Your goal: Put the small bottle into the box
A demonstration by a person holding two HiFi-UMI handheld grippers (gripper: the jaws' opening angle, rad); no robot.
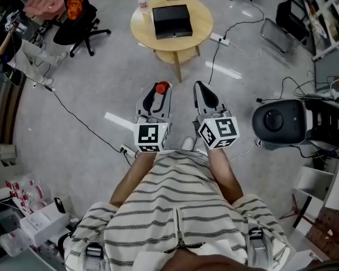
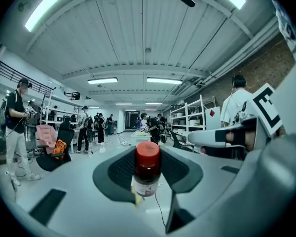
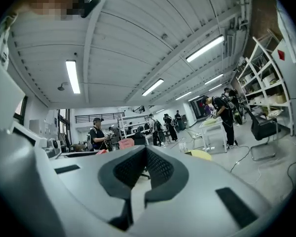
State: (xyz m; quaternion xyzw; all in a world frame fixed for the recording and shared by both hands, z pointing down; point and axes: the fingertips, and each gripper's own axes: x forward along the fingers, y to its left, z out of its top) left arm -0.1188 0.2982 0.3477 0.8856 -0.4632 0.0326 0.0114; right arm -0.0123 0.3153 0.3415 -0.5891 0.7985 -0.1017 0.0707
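Steadiness counts: left gripper [image 2: 148, 174] clasps the small bottle [image 2: 147, 162]; carry it upright to the black box [image 1: 172, 20]; right gripper [image 3: 144, 167] closed, empty.

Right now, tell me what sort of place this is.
Probably a robotics lab or workshop: metal shelving racks line the wall, power cables trail across the bare floor, and several people stand about working.

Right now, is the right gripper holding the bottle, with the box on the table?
No, it's the left gripper that holds the bottle, as the left gripper view shows. The box is on the table.
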